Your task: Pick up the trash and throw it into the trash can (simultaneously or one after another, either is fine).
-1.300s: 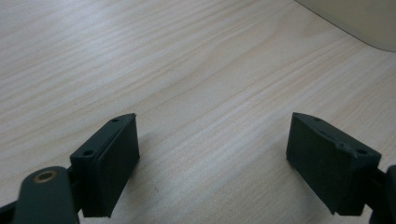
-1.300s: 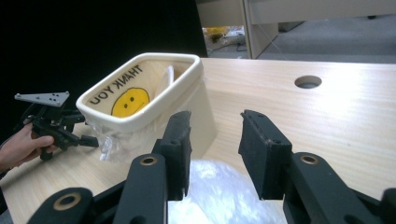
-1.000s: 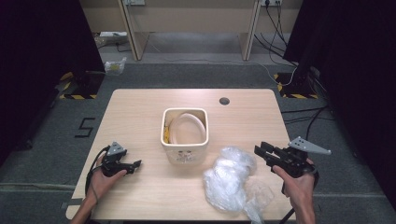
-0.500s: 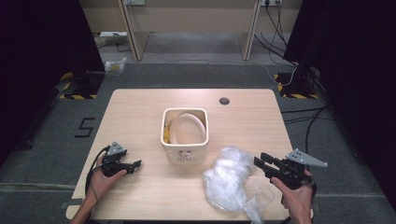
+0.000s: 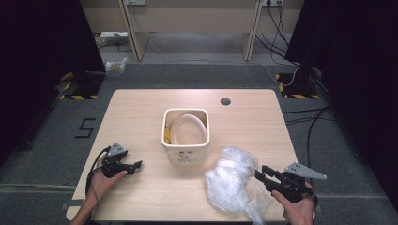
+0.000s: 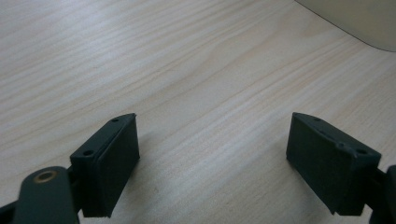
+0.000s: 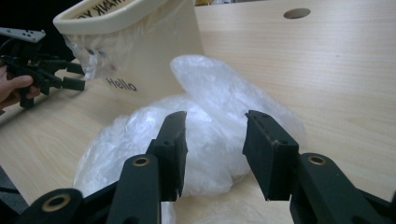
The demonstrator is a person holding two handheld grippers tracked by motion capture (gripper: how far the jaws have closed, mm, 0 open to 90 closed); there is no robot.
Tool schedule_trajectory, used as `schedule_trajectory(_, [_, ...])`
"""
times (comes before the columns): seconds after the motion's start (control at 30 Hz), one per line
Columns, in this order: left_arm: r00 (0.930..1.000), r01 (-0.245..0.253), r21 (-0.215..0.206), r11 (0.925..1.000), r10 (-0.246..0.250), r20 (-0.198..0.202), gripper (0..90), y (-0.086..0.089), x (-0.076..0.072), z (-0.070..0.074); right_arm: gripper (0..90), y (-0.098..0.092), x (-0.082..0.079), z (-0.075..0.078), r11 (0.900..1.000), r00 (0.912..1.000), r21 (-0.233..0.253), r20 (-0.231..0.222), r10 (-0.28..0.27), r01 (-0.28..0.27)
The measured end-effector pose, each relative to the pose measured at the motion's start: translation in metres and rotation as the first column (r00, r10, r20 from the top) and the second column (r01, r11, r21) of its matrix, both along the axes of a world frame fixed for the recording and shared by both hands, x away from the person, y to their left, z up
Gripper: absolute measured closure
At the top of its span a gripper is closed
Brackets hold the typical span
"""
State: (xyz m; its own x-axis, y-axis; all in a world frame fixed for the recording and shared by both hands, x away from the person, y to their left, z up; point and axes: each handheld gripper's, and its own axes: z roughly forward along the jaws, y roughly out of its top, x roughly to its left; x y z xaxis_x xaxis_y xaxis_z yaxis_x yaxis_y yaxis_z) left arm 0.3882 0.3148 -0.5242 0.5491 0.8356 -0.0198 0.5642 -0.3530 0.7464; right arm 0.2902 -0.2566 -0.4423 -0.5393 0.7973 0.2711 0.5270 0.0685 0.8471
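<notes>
R gripper (image 7: 214, 154) jaws apart, prob. nearing bag (image 7: 205, 126) edge.

Cream bin (image 5: 185, 151) with black "Hello" lettering; clear, whitish plastic bag (image 5: 232, 182); pale wood-grain table (image 5: 141, 117); black grippers.

Lab recording bay, black curtains (image 5: 42, 51), hazard-taped stands (image 5: 77, 86), trailing cables (image 5: 281, 28), grey carpet (image 5: 197, 75)

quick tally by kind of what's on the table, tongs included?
Tongs: 2, the left tongs and the right tongs, both open
Bin: 1, the cream bin, with pale contents I can't make out
Plastic bag: 1, the crumpled clear plastic bag, just ahead of the right tongs
Total: 4
</notes>
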Motion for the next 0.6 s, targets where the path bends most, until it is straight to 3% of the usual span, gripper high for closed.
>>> schedule_trajectory(0.33, [1.0000,0.000,0.000,1.0000,0.000,0.000,16.1,0.000,0.000,0.000,58.6,0.001,-0.007,-0.011,1.000,0.9998,-0.026,-0.021,0.001,-0.002])
schedule_trajectory(0.6, [1.0000,0.000,0.000,1.0000,0.000,0.000,16.1,0.000,0.000,0.000,51.7,-0.002,-0.015,-0.027,1.000,0.9986,-0.028,-0.052,-0.015,0.013])
